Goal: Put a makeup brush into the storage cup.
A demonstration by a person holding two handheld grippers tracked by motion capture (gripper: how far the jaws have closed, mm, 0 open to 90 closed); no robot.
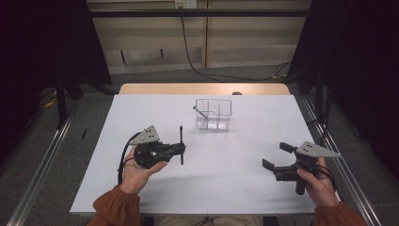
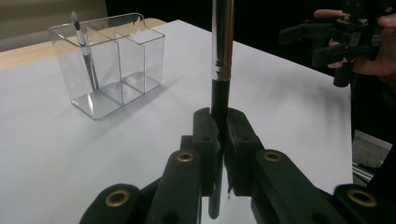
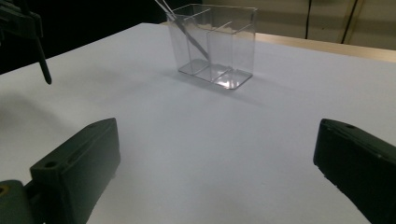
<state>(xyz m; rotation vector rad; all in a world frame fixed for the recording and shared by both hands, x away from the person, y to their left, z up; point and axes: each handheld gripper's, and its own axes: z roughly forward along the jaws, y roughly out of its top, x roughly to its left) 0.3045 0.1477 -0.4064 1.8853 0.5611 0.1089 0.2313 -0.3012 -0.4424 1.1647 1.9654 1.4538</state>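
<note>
We see a slim black makeup brush (image 2: 221, 70) clamped upright in the left gripper (image 1: 181, 149) above the white table (image 1: 235, 183), near a clear compartmented organizer (image 1: 214, 114) holding another brush (image 2: 85, 51), while the right gripper (image 1: 275, 157) hovers wide open, empty.

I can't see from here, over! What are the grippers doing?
Left gripper shut on brush, held upright. Right gripper open, empty. Clear box ahead, one brush already inside. Nothing in the way.
</note>
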